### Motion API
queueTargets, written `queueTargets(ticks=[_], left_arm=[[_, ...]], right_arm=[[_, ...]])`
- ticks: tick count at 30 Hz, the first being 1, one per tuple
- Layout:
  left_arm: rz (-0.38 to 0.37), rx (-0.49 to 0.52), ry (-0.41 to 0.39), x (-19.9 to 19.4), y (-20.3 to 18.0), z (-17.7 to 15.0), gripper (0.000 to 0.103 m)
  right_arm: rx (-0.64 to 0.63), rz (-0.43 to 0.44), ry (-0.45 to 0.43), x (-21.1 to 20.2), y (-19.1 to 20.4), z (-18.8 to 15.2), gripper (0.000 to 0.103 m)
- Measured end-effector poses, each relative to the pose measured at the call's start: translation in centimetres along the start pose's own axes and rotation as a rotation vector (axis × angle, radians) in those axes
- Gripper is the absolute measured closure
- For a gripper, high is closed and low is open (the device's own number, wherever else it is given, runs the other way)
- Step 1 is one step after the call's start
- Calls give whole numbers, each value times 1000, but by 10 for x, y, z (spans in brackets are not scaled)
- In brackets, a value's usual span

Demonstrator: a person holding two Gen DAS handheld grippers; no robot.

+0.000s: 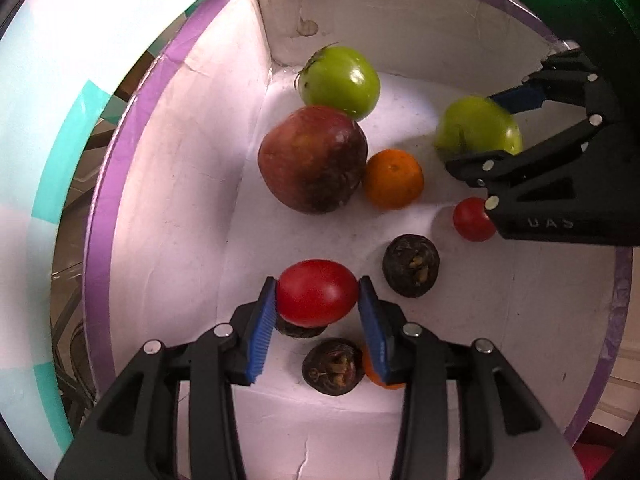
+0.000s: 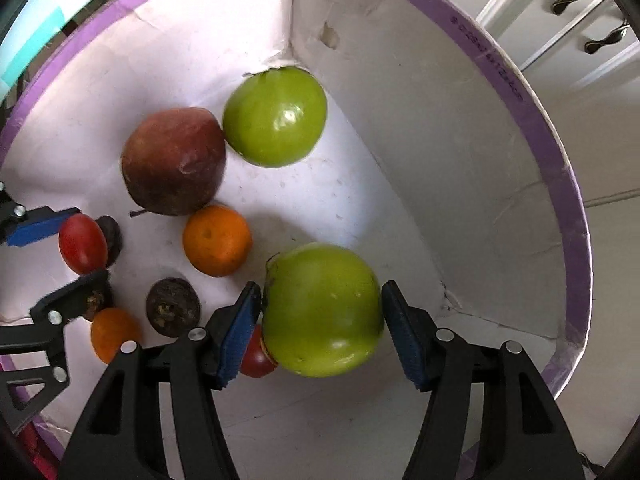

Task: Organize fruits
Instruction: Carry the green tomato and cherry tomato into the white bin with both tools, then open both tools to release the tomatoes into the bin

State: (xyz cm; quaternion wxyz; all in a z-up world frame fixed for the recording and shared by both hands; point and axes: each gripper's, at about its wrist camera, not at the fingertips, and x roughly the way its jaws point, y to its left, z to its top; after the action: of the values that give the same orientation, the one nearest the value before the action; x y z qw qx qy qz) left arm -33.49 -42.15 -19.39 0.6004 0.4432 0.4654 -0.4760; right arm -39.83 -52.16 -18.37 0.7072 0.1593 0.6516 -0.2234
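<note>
The red plum tomato [image 1: 316, 293] is sitting between the blue pads [image 1: 262, 326] of the left gripper [image 1: 318, 320], low inside the white box [image 1: 180, 184] w/ the purple rim, just above a dark round fruit [image 1: 298, 330]. The left pad is touching its skin; the right one is looking a hair off, so the jaws are standing narrow around it and I'm reading that as a light hold, not a firm clamp. It's probably light, smooth, thin-skinned and soft: too much squeeze is going to bruise or split it, and the glossy skin may be slipping. Best hold is across the short middle, as now.

The right gripper [image 2: 322, 320] is straddling a green tomato [image 2: 322, 310], approx mid-open, near the box wall. Its left pad is pressing the skin; the right pad is showing a slim gap. That one's looking firmer and heavier, waxy, so it's wanting a wider grip at the widest girth.

Around them: a second green tomato [image 2: 276, 116] in the corner, touching a big dark-red apple [image 2: 174, 160], an orange citrus [image 2: 217, 240] just beside it, a small cherry tomato [image 1: 472, 220], and a dark fruit [image 2: 173, 307].
</note>
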Motion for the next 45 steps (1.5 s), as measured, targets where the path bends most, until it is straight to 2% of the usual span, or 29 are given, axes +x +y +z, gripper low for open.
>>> queueTargets(ticks=[3, 5, 12, 15, 17, 21, 25, 29, 31, 33, 37, 40, 41, 42, 43, 45], left_arm=[[15, -16, -38, -4, -8, -6, 56], [25, -29, -64, -11, -5, -10, 54], [32, -66, -150, -47, 3, -21, 47], [37, -82, -209, -74, 7, -29, 35], [45, -90, -247, -90, 7, -32, 31], [40, -120, -323, -125, 12, -48, 25], [37, -154, -397, -157, 19, -59, 22], [37, -190, -462, -181, 26, -70, 15], [54, -202, -501, -196, 27, -76, 14], [78, -215, -545, -212, 30, -80, 13], [110, -279, -672, -252, 41, -91, 2], [152, -330, -731, -275, 52, -99, 2], [165, -356, -738, -280, 55, -100, 2], [171, -375, -741, -280, 57, -101, 2], [171, -393, -743, -278, 59, -100, 2], [148, -400, -710, -266, 61, -96, 2]], right_arm=[[3, -11, 2, -2, -1, -1, 39], [12, -12, 2, -2, -5, -2, 33], [37, -39, 6, -3, -2, -3, 27], [38, -45, -12, -10, 2, -5, 21], [35, -38, -16, -14, 8, -8, 15], [22, -35, -2, -19, 25, -15, 15], [-6, -78, 3, -35, 39, -23, 15], [-16, -102, -66, -71, 43, -22, 15], [-10, -126, -127, -97, 41, -21, 15], [-2, -111, -200, -128, 46, -19, 15], [-8, -114, -463, -217, 45, -22, 15], [-14, -114, -706, -264, 44, -34, 15], [-4, -125, -804, -276, 45, -44, 12], [17, -136, -860, -285, 50, -52, 4], [35, -138, -879, -283, 47, -52, 4], [68, -134, -773, -271, 44, -45, 5]])
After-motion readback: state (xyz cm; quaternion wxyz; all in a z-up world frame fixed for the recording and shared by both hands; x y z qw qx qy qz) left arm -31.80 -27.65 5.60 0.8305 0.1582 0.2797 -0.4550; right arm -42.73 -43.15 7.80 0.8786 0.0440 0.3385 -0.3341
